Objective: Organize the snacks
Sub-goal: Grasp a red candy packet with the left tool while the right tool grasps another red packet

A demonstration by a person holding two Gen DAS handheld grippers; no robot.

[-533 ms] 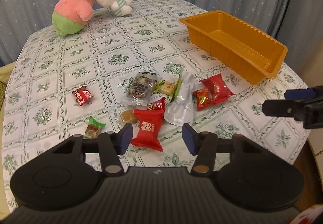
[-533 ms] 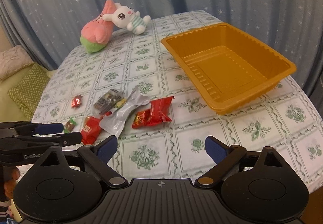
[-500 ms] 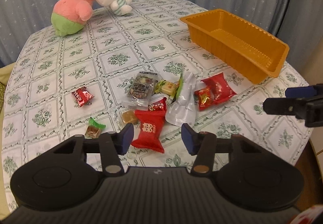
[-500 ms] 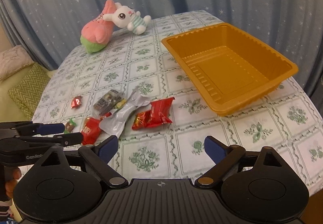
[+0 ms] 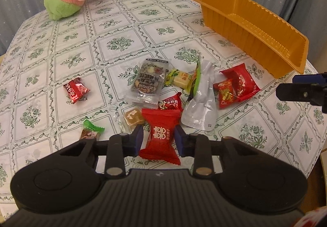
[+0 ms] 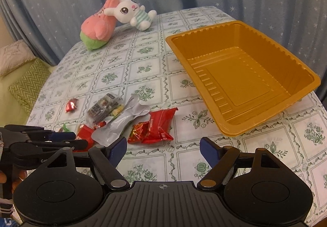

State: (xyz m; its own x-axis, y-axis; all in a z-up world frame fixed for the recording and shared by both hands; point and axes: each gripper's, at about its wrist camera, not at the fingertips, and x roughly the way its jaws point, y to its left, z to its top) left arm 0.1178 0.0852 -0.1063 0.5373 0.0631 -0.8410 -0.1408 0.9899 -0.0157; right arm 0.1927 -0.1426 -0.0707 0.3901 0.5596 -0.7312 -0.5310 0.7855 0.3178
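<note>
The left gripper (image 5: 158, 139) hung low over the near edge of the snack pile, its fingers (image 5: 137, 138) closing on either side of a red pillow-shaped candy packet (image 5: 160, 135). The packet sat between them at its pinched waist, but a sliver of gap showed on both sides, so I'd say the pads were not pressing yet. It lay flat on the patterned surface (image 5: 122, 28), nearest of the lot, just in front of a silver foil pouch (image 5: 201, 102) and a small caramel-coloured sweet (image 5: 132, 116).

It looked light, puffy and slick, the sort of crinkly wrapper that squirts out if squeezed on its air-filled belly. The narrow middle seemed the sensible place to hold, firmly enough to trap the film without bursting it.

The right gripper (image 6: 163, 150) hovered short of a pair of red packets (image 6: 157, 126), its fingers wide but closing, with nothing between them. The orange tray (image 6: 306, 75) stood empty at the far right of the surface, well apart from the pile; I took it for the destination.
</note>
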